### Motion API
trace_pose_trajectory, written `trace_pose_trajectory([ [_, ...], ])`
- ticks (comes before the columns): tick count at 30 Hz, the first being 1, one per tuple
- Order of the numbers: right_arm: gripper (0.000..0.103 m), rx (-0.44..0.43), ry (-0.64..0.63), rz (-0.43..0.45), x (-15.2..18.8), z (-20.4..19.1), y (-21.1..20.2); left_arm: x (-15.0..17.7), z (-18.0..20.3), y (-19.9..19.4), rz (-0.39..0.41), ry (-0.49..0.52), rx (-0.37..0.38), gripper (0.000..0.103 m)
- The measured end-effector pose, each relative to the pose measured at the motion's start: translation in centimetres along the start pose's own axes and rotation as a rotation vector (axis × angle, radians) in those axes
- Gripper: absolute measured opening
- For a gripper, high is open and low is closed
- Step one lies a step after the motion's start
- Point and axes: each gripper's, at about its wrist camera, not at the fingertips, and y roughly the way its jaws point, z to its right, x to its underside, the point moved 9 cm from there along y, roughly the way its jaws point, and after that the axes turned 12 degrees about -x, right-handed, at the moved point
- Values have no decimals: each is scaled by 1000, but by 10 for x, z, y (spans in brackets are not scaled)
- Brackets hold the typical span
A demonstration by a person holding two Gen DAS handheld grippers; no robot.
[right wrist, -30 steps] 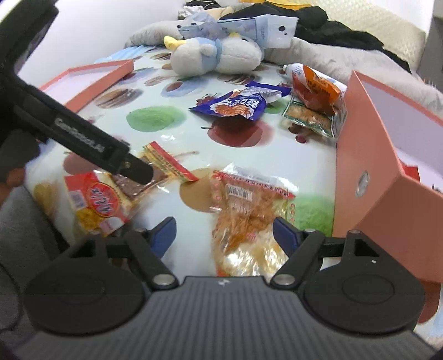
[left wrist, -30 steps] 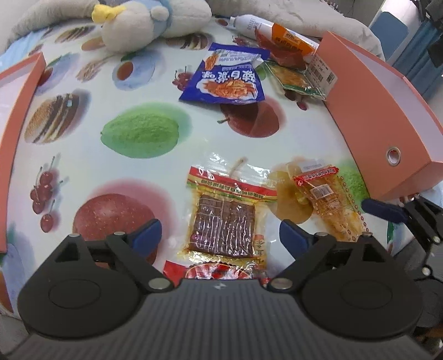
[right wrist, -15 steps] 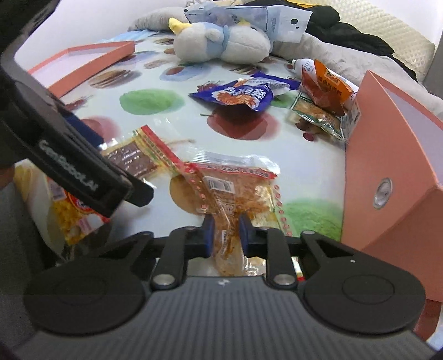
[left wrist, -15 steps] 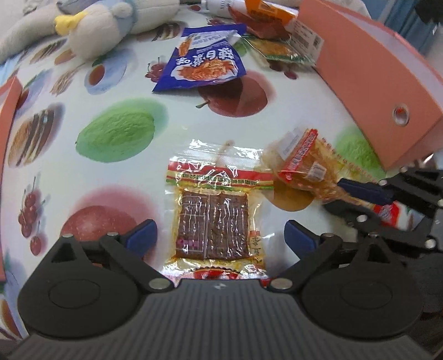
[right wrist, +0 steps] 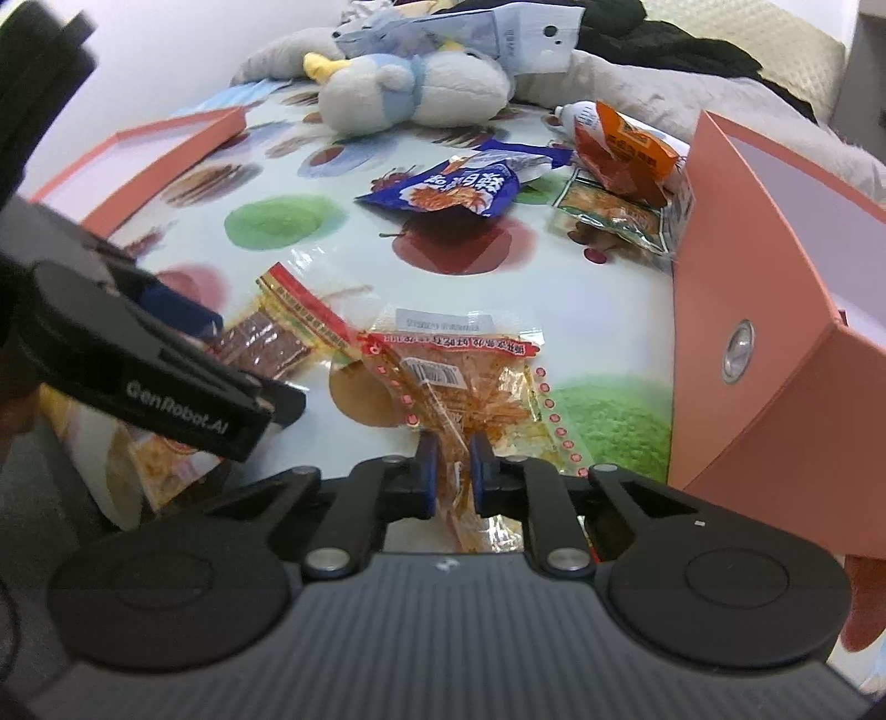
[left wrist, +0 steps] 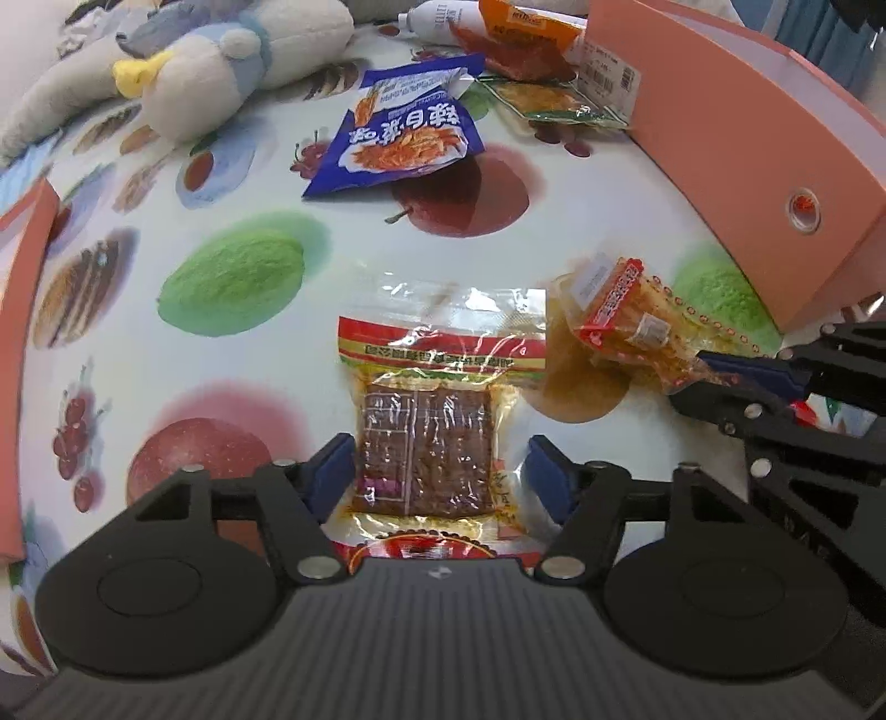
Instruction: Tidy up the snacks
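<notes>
A plush bird (left wrist: 221, 72), white with a pale blue scarf and yellow beak, is seen lying on its side at 11 o'clock of the left wrist view, on a fruit-printed tablecloth (left wrist: 232, 277). A white tube (left wrist: 437, 16) is found at 12 o'clock, partly covered. In the right wrist view, dark clothing (right wrist: 681, 50) is heaped at 1 o'clock over a quilted beige cushion (right wrist: 797, 61). A grey blanket (right wrist: 620, 94) is bunched behind the tablecloth's far edge. A white wall (right wrist: 166, 55) is noted at 10 o'clock.
</notes>
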Motion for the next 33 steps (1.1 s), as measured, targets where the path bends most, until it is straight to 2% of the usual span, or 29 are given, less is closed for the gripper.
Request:
trace_pose_trajectory([
  [8,14,-36,98,28,-6,8,-13,-4,-13,-4,-8,-82,16,58],
  [9,14,-39,105,30,-7,9,-14,-5,-15,-6,-9,-99,22,49],
  [10,14,-43,113,33,-7,10,-16,-6,-18,-8,-6,-121,25,46],
  [13,14,-49,139,41,-9,12,-18,-9,-24,-8,-23,-168,51,46],
  [17,14,-53,150,42,-10,12,-18,-9,-25,-10,-15,-173,42,42],
  [18,14,-54,152,42,-11,11,-18,-9,-25,-11,-14,-172,38,19],
  [20,14,-61,161,40,-11,11,-19,-9,-26,-11,-23,-186,44,6],
  [28,14,-66,174,33,-10,13,-16,-10,-28,-14,-21,-226,69,2],
  [33,14,-80,201,28,-7,14,-15,-16,-33,-26,-14,-315,145,0],
])
